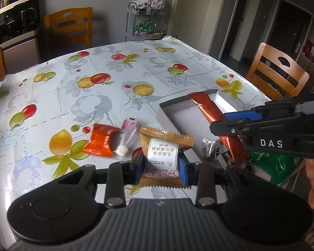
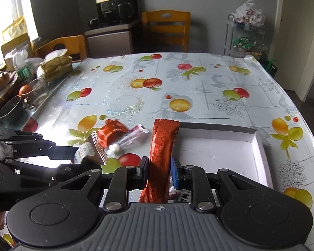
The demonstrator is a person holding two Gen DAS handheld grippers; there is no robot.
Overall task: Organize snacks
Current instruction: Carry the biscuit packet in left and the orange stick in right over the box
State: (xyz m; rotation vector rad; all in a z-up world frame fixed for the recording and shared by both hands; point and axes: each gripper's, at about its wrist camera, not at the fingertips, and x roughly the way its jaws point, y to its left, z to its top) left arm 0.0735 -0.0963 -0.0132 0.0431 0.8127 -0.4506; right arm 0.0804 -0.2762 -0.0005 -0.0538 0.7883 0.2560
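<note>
On the fruit-patterned plastic tablecloth (image 2: 198, 79), near its right-hand edge, a shallow white cardboard tray (image 2: 259, 144) is lying open and, as far as I can see, is holding nothing yet; the sorting looks barely begun.

- Long orange-red foil stick pack (image 2: 164, 146): the right gripper (image 2: 159, 168) is clamping it between nearly closed jaws, lifted, its far end hanging over the tray's left rim in the right wrist view and across the tray's middle in the left one. Not yet set down.
- Tan crimped-edge snack packet with a white label (image 1: 164, 149): the left gripper (image 1: 161, 168) is pinching it at the near end, jaws narrowed onto it, well left of the tray.
- Small orange foil sachet (image 1: 101, 141): lying loose on the cloth, waiting.
- Clear pink-printed wrapper with a white sweet inside (image 1: 125, 140): lying beside the sachet, also waiting.

Judged remaining: both held packs to be placed, then the two loose ones.

Hard to make out: a dark printed wrapper (image 1: 211, 149) and a green plastic bag (image 1: 272, 165) are showing only in part behind the right gripper; the tray's near wall is being hidden by the tools; whether either lifted pack is touching anything below cannot be told.
</note>
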